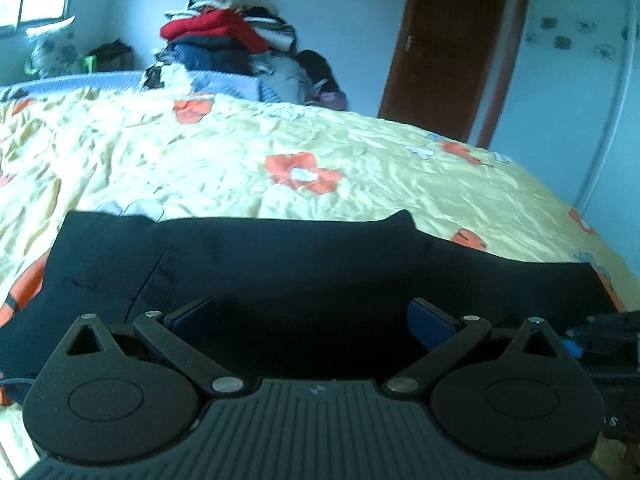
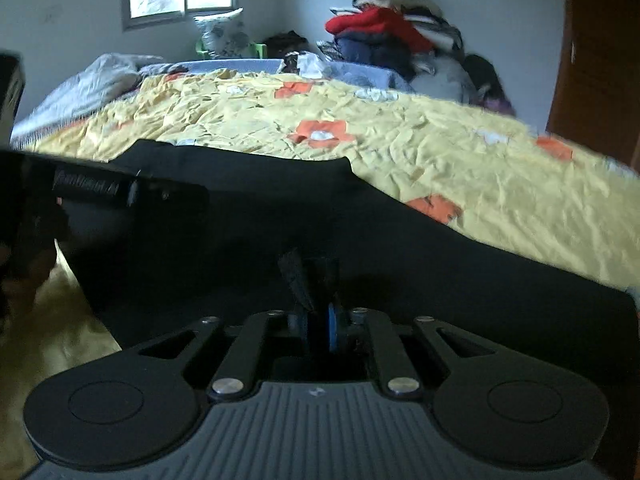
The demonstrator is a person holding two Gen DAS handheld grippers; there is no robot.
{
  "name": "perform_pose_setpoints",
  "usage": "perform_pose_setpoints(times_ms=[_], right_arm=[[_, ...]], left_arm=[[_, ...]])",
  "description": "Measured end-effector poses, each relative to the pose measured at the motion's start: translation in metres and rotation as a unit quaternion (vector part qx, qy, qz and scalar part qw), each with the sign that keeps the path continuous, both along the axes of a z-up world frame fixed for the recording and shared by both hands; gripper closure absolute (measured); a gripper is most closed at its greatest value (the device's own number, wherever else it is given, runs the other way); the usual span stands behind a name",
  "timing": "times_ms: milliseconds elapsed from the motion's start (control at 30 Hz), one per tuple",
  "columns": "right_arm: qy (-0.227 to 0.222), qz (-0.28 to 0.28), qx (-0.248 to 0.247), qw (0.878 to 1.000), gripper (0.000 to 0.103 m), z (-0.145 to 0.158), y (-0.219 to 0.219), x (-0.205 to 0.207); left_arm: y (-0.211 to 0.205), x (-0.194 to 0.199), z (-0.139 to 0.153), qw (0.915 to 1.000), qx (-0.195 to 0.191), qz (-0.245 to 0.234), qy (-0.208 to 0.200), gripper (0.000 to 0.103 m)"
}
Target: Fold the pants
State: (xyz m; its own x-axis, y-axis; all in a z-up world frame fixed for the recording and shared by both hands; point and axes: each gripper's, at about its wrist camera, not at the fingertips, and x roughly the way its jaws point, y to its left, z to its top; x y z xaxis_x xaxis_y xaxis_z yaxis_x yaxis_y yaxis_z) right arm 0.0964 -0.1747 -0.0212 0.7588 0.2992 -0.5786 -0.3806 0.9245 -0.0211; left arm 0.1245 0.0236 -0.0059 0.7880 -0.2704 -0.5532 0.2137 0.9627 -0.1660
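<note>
Left wrist view: the left gripper (image 1: 312, 316) hangs over the near edge of the black pants (image 1: 280, 264), jaws spread wide, nothing between them; the pants lie flat on the yellow flowered bedspread (image 1: 360, 152); a clothes pile (image 1: 232, 36) sits far behind.

Right wrist view: the right gripper (image 2: 316, 324) is pinched narrow on a fold of the pants (image 2: 400, 248); the left gripper's body (image 2: 100, 192) shows at left.
</note>
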Motion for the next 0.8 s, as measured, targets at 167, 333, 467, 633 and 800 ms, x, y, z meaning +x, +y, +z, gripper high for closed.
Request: perform_pose_setpoints(times_ms=[167, 333, 467, 633, 800], right_arm=[[0.019, 0.064, 0.043, 0.997, 0.059, 0.026, -0.017, -0.018], [-0.036, -0.003, 0.031, 0.999, 0.05, 0.055, -0.059, -0.019], [0.046, -0.084, -0.031, 0.995, 0.05, 0.02, -0.086, 0.033], [0.037, -0.124, 0.01, 0.992, 0.039, 0.017, -0.093, 0.044], [0.033, -0.007, 0.013, 0.999, 0.039, 0.021, -0.029, 0.026]], left_arm=[[0.008, -0.003, 0.003, 1.0, 0.004, 0.006, -0.005, 0.0], [0.002, -0.003, 0.006, 1.0, 0.003, 0.005, 0.001, 0.0], [-0.015, -0.011, 0.007, 0.9994, 0.02, -0.027, -0.008, 0.0], [-0.013, -0.017, 0.012, 0.9987, 0.04, -0.019, -0.026, 0.0], [0.007, -0.008, 0.01, 0.9999, 0.008, 0.011, 0.001, 0.0]])
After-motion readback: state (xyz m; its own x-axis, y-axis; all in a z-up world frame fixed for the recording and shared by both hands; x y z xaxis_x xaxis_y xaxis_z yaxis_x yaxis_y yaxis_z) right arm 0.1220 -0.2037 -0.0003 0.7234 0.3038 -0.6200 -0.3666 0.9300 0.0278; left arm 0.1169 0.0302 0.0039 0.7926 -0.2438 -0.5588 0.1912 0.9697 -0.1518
